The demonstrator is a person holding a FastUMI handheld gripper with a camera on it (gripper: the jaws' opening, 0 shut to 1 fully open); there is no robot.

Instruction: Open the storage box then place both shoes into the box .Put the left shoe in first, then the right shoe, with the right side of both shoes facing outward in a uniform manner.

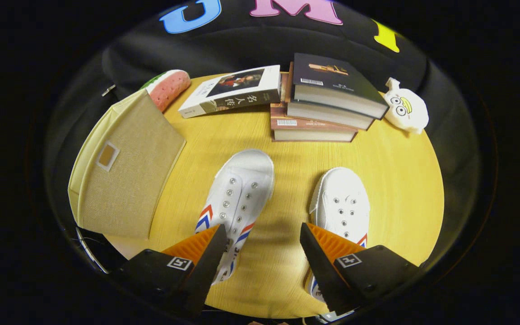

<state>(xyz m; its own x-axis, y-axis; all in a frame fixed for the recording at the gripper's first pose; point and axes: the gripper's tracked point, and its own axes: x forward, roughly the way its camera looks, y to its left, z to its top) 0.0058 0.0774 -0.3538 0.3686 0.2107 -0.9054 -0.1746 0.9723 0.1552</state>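
While tool (263, 246) gapes, shoes (237, 198) flank fingers.

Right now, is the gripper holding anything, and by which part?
Nothing is held. The gripper is open, its fingers spread above the two white shoes, with bare table between them.

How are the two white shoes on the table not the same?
The shoe nearer the box leans over, its toe pointing toward the books; the other shoe sits straighter. The leaning one shows red and blue stripes along both sides; the straighter one shows just a bit of stripe. Both are white with no laces, lying on the wooden table, each partly under one finger of the open claw.
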